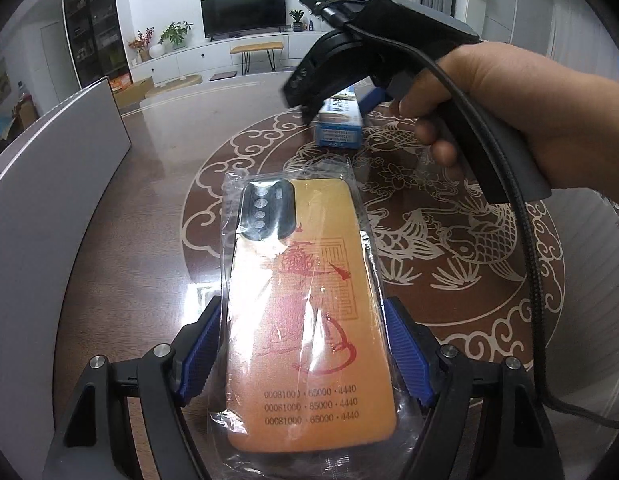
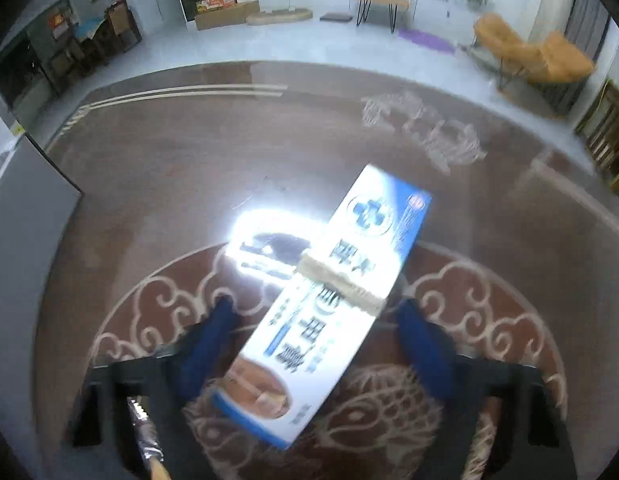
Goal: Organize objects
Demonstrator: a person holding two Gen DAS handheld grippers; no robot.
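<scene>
Left claw [image 1: 305, 356]: we had its blue ribbed pads [image 1: 197, 356] pressed against both long edges of the bagged phone case [image 1: 305, 304], so it was gripping it.
Phone case: orange, with red artwork and three rows of printed digits, sealed in a clear plastic sleeve; it ran from 6 o'clock up toward 12 in the left wrist view, the black camera cut-out at its far end.
Right claw [image 2: 313, 344]: we saw its blue pads [image 2: 421, 344] standing on either side of the box [image 2: 333, 300] with a visible gap on each side; that view was blurred, but we read the claw as open, not pressing.
Box: long, blue and white, with a tape band across its middle; it lay slanted from 7 o'clock toward 1 in the right wrist view.
Table [image 1: 149, 208]: glossy brown, with a pale cloud-and-fish pattern; the box lay on it.
Right hand [image 1: 505, 120]: at 2 o'clock in the left wrist view, wrapped around the right gripper's handle above the box [image 1: 341, 124].
</scene>
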